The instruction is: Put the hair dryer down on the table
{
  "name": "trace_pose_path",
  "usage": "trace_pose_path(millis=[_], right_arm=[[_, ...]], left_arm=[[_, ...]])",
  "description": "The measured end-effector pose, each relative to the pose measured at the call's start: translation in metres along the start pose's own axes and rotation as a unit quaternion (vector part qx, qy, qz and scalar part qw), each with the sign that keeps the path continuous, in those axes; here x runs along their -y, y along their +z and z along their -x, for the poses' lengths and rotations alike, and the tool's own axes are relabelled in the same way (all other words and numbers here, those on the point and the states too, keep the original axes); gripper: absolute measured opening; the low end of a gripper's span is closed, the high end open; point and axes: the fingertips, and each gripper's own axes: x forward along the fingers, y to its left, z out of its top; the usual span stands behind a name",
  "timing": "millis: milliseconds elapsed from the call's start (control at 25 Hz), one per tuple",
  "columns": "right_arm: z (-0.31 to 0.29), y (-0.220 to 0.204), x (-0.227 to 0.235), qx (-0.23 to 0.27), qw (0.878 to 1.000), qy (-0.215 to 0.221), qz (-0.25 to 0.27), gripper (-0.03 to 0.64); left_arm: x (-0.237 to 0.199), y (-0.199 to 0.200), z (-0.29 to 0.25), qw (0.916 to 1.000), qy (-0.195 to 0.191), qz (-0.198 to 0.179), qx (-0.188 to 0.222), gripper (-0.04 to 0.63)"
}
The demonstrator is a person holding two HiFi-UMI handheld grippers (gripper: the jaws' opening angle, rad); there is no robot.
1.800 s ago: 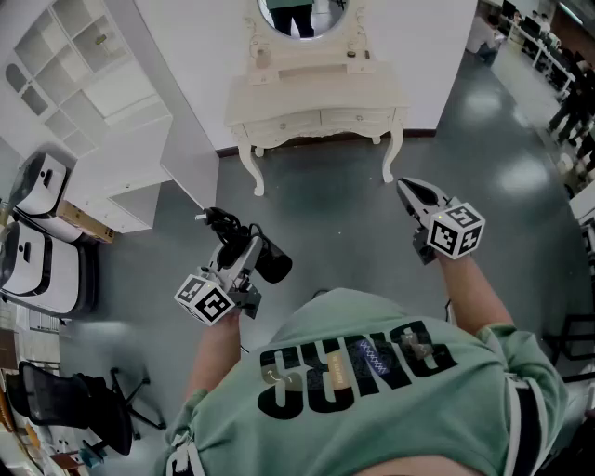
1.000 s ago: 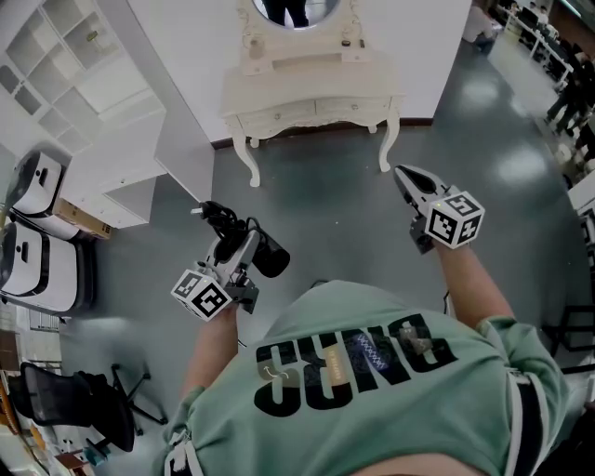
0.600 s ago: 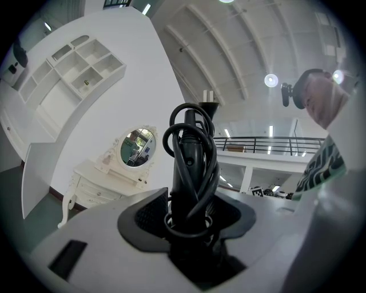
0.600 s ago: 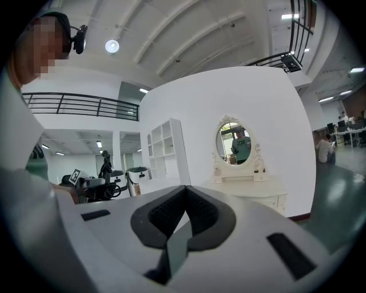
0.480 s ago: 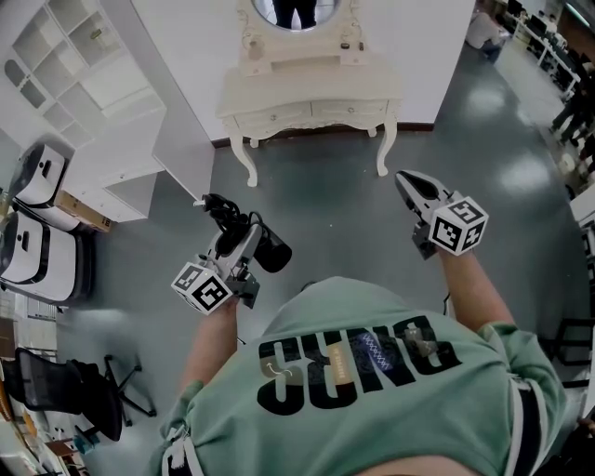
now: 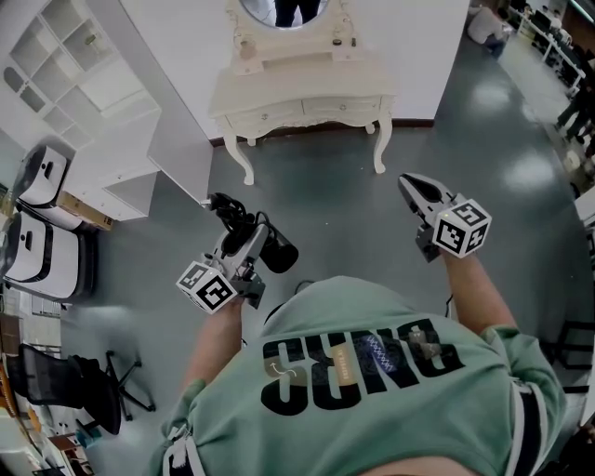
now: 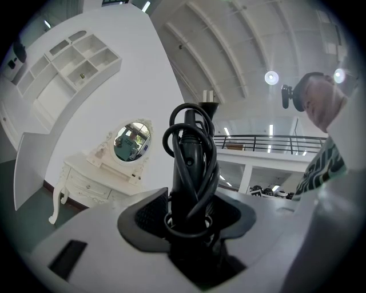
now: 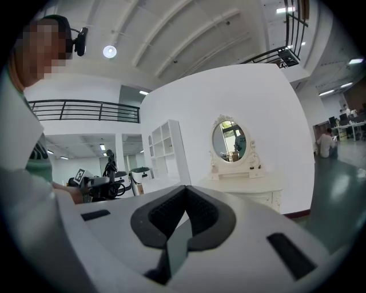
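1. Hair dryer: black. It is clamped by its handle between the jaws of the left hand-held gripper. The left gripper view shows the handle upright between the two ribbed pads, which press on it from both sides at a medium spread. The barrel points to the person's right.

2. Cord: black, coiled in loops around the handle. Its plug stands at the top of the coil.

3. Markings: no brand name or label can be read on the hair dryer. Each hand-held gripper carries a cube with black-and-white square markers, the left cube and the right cube.

4. Position: the hair dryer is in the air above the grey floor, well apart from the bench.

5. Right hand-held gripper: its jaws are closed together with nothing between them, and it is held well apart from the hair dryer on the person's right.

6. Bench: a cream dressing table with curved legs, standing against the white wall. An oval mirror is mounted above it.

7. Surroundings: a white shelf unit stands to the left of the bench. The person's green shirt bears large dark block letters, which cannot be read with certainty from above.
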Motion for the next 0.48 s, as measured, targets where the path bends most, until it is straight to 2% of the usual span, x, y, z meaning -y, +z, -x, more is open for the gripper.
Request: trace_pose_path(millis=[240,480], right_arm=[[-0.03,-0.011,0.013,-0.015,1.0,0.004,-0.005,-0.006],[-0.121,-0.021,0.03,-0.032,0.999,-0.004,-0.004,-0.006]], left_arm=[[-0.031,0.001,-0.01,0.9999,0.005,0.009,-0.002,0.213],[-0.123,0.018,-0.031,0.9997,-0.005,0.025,-0.005,0.213]])
